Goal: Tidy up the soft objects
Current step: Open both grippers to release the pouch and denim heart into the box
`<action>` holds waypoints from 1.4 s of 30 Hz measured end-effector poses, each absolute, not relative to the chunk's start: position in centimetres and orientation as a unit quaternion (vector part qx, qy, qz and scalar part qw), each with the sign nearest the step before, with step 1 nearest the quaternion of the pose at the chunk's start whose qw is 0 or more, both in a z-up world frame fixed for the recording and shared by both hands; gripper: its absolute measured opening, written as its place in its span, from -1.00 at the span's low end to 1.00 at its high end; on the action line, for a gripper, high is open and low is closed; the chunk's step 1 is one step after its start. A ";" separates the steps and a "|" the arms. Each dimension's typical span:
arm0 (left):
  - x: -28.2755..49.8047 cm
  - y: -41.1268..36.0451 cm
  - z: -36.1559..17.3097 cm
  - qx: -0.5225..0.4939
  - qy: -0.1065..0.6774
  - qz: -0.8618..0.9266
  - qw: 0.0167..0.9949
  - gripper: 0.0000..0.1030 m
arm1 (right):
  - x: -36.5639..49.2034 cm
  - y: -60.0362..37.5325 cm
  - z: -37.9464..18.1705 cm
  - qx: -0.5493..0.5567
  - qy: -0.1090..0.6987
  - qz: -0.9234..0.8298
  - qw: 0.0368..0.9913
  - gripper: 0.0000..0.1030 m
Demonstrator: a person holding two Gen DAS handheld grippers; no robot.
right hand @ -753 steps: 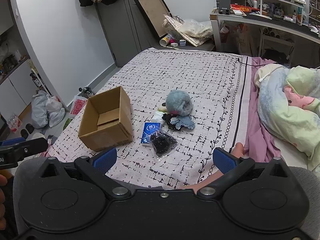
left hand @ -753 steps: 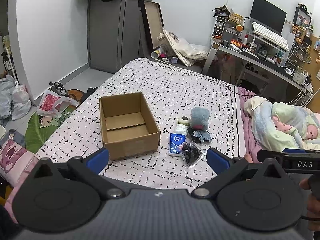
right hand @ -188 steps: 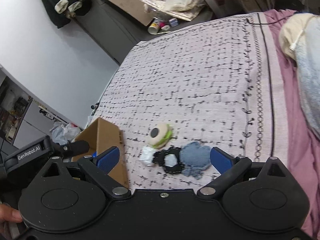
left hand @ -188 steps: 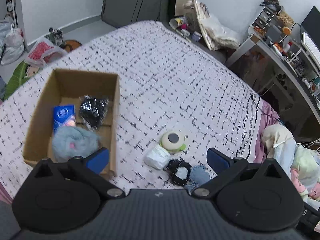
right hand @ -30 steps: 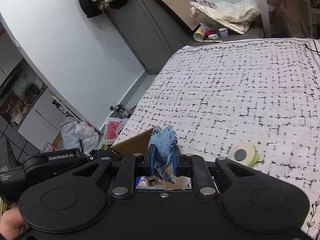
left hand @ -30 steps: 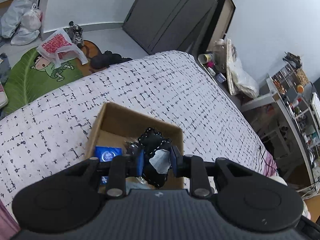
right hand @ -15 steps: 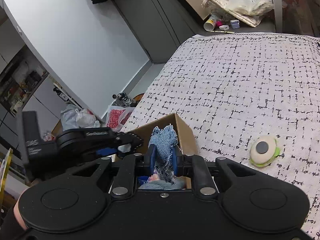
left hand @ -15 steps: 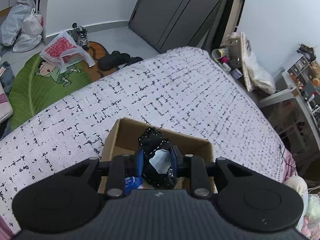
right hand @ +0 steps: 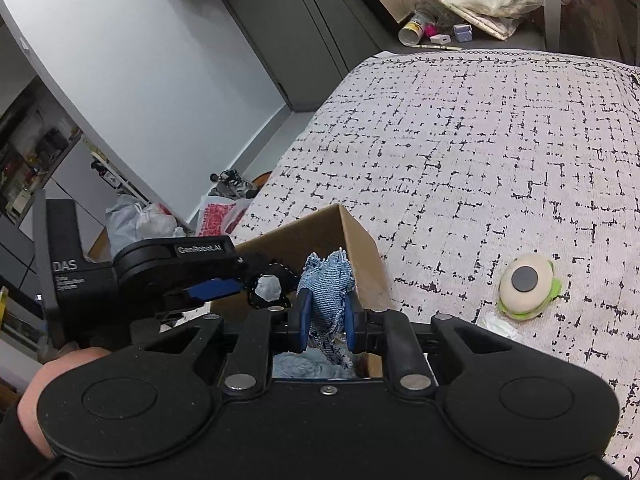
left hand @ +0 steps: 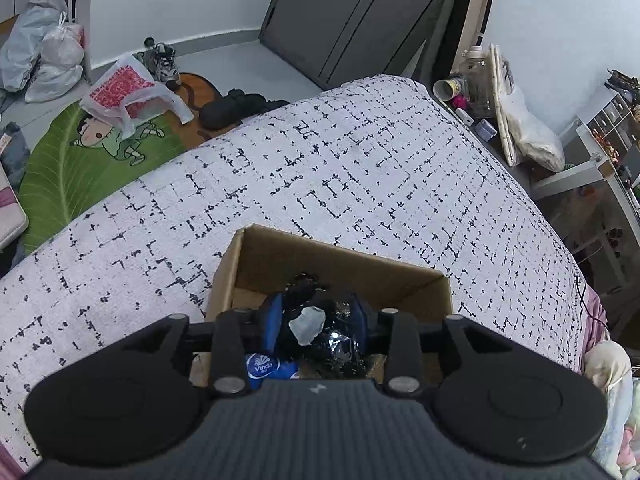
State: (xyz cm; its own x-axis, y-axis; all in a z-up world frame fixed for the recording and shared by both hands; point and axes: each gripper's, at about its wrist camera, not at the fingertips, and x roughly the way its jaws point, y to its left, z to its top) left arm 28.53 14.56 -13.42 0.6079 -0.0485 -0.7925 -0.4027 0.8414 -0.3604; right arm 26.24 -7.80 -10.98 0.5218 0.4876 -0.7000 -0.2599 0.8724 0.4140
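The bed (left hand: 360,168) carried the cardboard box (left hand: 340,264) near its edge. Both tongs hung above the open box. The left tongs (left hand: 316,322) were closed on a black lacy piece (left hand: 308,316) with a pale patch; the right tongs (right hand: 326,312) were closed on a scrap of blue denim (right hand: 328,280). A blue tissue pack (left hand: 262,366) and something fluffy already lay inside. A round cream-and-green item (right hand: 526,286) and a small white wad (right hand: 498,326) sat on the bed beside the box. The step looked like the drop: next, each tongs likely needed opening over the box.
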 end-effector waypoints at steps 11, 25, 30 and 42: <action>26.9 14.5 -11.4 -0.271 0.410 0.113 0.864 0.57 | 26.6 -7.5 -11.9 0.136 0.450 0.212 0.857 -0.67; 24.4 15.3 -10.1 -0.281 0.413 0.125 0.857 0.86 | 27.7 -5.9 -13.1 0.125 0.463 0.218 0.850 -0.65; 23.6 15.4 -9.8 -0.283 0.413 0.132 0.855 0.99 | 27.5 -4.8 -13.1 0.072 0.452 0.200 0.866 -0.50; 22.5 14.0 -9.0 -0.271 0.412 0.127 0.861 0.99 | 25.5 -7.9 -11.9 0.055 0.423 0.173 0.888 0.40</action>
